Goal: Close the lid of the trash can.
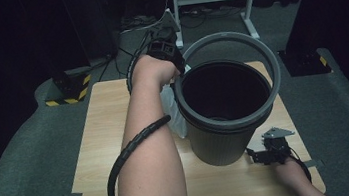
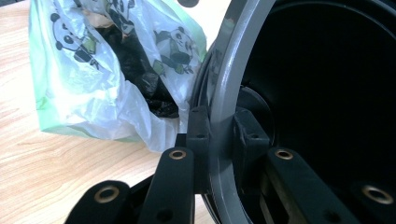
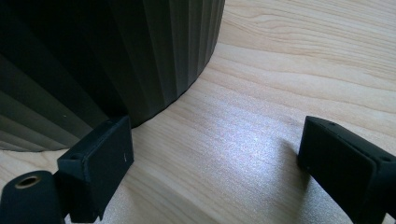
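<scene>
The left hand-held gripper (image 2: pixel 217 140) was clamped on the grey retaining ring (image 1: pixel 263 52) of the ribbed trash bin (image 1: pixel 218 143), with the ring tipped up off the bin's far rim. The bin sat mid-counter (image 1: pixel 98 152), and a panda-print plastic bag (image 2: pixel 93 79) stuffed with dark trash lay touching its left side. The right hand-held gripper (image 3: pixel 212 154) rested wide open on the wood, just beside the bin's base. My worry: nothing steadied the bin, so pulling the ring could tip it or make the thin edge slip out.

Left tongs (image 1: pixel 174 62) clamped, arm outstretched; right tongs (image 1: pixel 259 155) spread wide, low
</scene>
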Motion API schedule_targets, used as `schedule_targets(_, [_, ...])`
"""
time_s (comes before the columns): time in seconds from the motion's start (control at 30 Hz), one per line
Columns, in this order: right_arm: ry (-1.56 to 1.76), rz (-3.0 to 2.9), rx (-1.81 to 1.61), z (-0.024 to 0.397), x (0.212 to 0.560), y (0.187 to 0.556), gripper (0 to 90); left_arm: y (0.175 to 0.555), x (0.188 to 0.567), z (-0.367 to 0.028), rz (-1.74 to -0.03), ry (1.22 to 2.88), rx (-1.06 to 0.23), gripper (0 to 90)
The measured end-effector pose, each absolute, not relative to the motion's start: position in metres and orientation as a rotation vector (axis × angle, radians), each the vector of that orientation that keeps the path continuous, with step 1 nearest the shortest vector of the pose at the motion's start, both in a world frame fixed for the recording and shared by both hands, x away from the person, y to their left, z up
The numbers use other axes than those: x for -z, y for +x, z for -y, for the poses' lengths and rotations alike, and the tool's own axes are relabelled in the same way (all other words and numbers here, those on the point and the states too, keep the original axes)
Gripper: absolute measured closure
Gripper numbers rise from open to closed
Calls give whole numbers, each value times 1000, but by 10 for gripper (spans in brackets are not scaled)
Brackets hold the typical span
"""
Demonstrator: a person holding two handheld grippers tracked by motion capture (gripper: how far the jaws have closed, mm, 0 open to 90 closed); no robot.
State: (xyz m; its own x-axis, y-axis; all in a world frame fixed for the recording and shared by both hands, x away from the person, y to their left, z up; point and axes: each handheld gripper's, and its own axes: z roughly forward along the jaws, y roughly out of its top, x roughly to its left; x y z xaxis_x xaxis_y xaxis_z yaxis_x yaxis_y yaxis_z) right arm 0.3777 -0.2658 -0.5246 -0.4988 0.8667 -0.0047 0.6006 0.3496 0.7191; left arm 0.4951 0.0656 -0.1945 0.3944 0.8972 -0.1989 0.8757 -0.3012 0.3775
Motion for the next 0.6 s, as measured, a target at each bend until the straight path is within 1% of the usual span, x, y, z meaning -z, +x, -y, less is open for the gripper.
schedule_targets(0.27, [1285, -2234, -944, 266, 525, 378, 100, 492, 193, -70, -1534, 2242, -61, 786])
schedule_targets(0.6, [1291, -2234, -946, 266, 525, 378, 99, 492, 204, -69, -1548, 2252, -52, 786])
